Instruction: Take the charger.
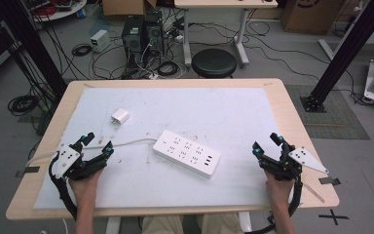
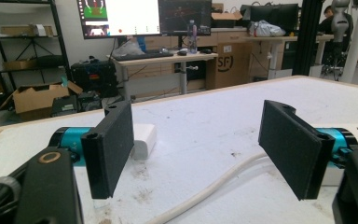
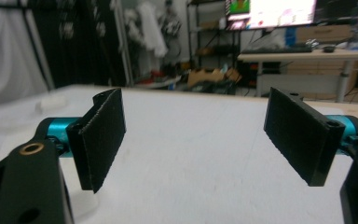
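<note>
your desk [image 1: 292, 126] shows a pale wood-look edge, topped by a matt white sheet [image 1: 224, 112], scuffed and speckled with dark marks. the power strip [image 1: 187, 153] and charger [image 1: 120, 117] look like smooth white plastic, slightly glossy. the cord [image 2: 214, 186] appears rubbery and off-white. your left gripper [image 2: 200, 149] carries matt black, finely textured pads [image 2: 109, 144] on shiny teal metal-look barrels.

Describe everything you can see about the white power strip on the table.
The power strip is a long white block, plastic by its look, lying flat and slanted on the white mat near the table's middle. Its top shows rows of sockets. A white cable runs from its left end towards the left gripper. Nothing grips it.
</note>
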The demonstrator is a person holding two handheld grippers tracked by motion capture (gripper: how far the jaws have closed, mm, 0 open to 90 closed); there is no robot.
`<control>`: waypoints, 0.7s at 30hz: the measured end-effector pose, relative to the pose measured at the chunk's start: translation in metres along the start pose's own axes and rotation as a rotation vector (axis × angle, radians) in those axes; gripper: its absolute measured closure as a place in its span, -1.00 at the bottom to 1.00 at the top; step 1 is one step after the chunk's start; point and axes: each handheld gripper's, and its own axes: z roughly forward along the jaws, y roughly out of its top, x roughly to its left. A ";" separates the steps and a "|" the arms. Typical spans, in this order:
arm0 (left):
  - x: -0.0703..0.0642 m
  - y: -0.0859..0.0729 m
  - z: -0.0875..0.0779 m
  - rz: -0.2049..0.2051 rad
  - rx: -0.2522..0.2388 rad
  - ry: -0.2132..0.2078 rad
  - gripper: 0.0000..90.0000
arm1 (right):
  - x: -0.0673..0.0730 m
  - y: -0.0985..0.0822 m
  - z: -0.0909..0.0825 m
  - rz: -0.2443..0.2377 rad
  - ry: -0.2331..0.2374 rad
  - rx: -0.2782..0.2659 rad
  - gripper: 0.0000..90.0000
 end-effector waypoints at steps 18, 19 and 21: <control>0.001 0.001 0.002 -0.024 0.025 -0.009 -0.41 | 0.009 -0.003 0.010 -0.088 0.023 0.111 -0.53; 0.001 0.001 0.003 -0.033 0.029 -0.006 -0.41 | 0.010 -0.004 0.010 -0.085 0.018 0.106 -0.53; 0.003 0.002 0.004 -0.051 0.043 -0.003 -0.41 | 0.010 -0.004 0.009 -0.086 0.016 0.103 -0.53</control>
